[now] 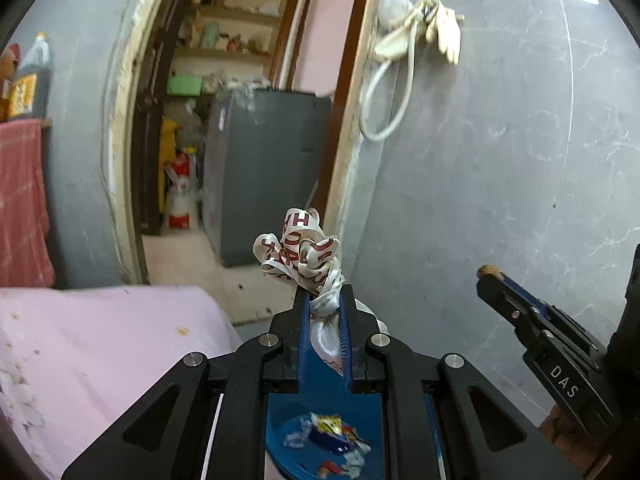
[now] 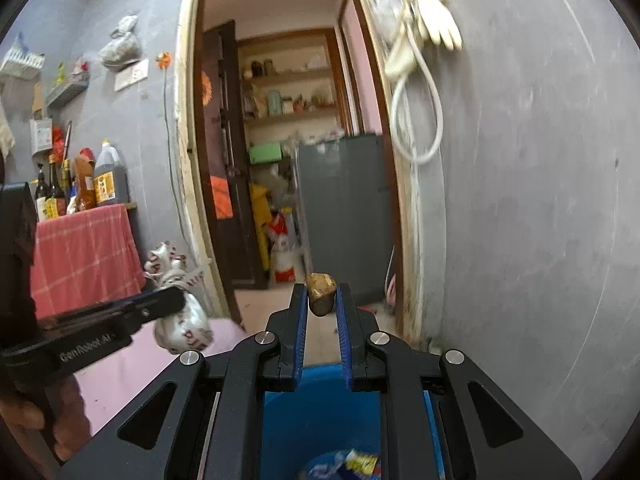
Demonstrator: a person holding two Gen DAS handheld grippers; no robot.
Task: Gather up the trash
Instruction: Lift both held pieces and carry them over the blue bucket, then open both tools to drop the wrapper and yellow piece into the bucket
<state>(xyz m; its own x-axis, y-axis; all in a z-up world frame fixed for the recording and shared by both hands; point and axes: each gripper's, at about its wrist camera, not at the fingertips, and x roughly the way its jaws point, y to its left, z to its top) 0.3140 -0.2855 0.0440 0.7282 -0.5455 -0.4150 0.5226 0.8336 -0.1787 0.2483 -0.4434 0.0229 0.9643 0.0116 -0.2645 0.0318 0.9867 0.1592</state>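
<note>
Left gripper [image 1: 325, 300] fingers clamping knotted plastic bag [image 1: 304, 256] | right gripper [image 2: 322, 296] fingers pinching brown scrap [image 2: 320, 294] | both hanging above blue bin [image 2: 320, 412] | centring over opening before releasing

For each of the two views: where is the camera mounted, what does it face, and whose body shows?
Left wrist: behind the left gripper, shut on a crumpled plastic bag, facing the doorway; right gripper at right.
Right wrist: behind the right gripper, shut on a brown lump, same doorway; a hand with the left gripper at left.
Shared: fridge, blue bin below.
</note>
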